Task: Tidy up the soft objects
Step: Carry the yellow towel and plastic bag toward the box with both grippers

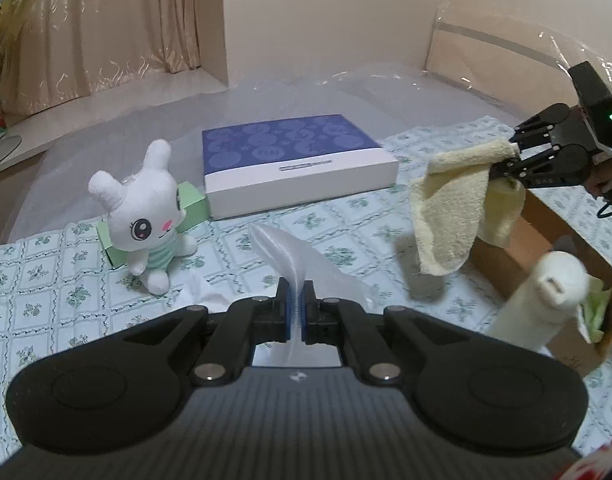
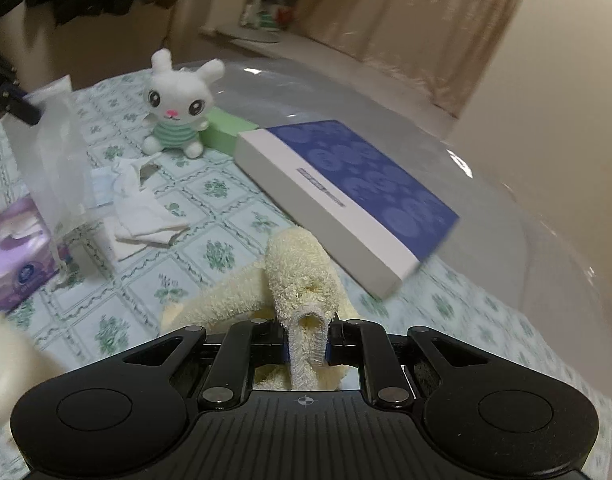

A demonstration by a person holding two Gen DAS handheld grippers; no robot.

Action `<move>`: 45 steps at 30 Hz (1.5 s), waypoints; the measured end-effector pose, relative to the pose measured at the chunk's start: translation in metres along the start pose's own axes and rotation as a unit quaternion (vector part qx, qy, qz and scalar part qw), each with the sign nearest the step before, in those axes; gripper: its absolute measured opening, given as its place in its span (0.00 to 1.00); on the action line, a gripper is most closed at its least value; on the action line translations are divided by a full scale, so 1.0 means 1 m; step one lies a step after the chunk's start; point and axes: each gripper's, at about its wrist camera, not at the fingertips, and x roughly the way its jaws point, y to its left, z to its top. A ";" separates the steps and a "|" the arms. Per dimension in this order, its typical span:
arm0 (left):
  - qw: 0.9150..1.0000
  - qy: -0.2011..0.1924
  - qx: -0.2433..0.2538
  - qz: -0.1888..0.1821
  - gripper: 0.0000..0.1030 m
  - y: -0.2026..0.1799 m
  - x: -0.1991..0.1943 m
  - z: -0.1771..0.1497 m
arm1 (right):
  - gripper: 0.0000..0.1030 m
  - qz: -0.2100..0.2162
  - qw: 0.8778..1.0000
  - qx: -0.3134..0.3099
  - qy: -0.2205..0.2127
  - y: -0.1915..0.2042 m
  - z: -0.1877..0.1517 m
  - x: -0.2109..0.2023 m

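Right gripper [image 1: 502,170] clamped on the hem of a pale yellow towel [image 1: 450,208], lifted clear of the patterned cloth [image 1: 45,280], its length hanging straight down from the pads. Directly beneath and just beside the dangling end, toward the right hand's side: an open cardboard box [image 1: 546,232], seemingly already holding soft items, though its inside is mostly hidden. Left gripper [image 1: 295,312] pinched shut on a thin clear plastic bag [image 1: 289,256], farther from the box than the right. White plush bunny [image 1: 145,216] well apart, seated by the blue box [image 1: 297,160].
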 end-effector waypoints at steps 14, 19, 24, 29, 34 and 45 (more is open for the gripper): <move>0.998 -0.003 0.045 -0.032 0.03 -0.105 -0.085 -0.046 | 0.14 -0.032 0.983 0.178 -0.014 0.027 -0.095 -0.165; 0.995 -0.003 0.072 -0.068 0.03 -0.160 -0.111 -0.058 | 0.14 -0.046 0.974 0.219 -0.030 0.034 -0.127 -0.219; 0.992 -0.016 0.074 -0.102 0.03 -0.212 -0.118 -0.053 | 0.14 -0.066 0.966 0.247 -0.044 0.028 -0.148 -0.255; 0.991 -0.034 0.042 -0.121 0.03 -0.256 -0.103 -0.030 | 0.14 -0.087 0.959 0.263 -0.059 0.015 -0.159 -0.273; 0.992 -0.060 0.040 -0.102 0.03 -0.296 -0.075 0.004 | 0.14 -0.101 0.953 0.275 -0.072 -0.003 -0.166 -0.269; 0.992 -0.096 0.078 0.025 0.04 -0.359 0.022 0.052 | 0.14 -0.133 0.942 0.301 -0.071 -0.054 -0.185 -0.215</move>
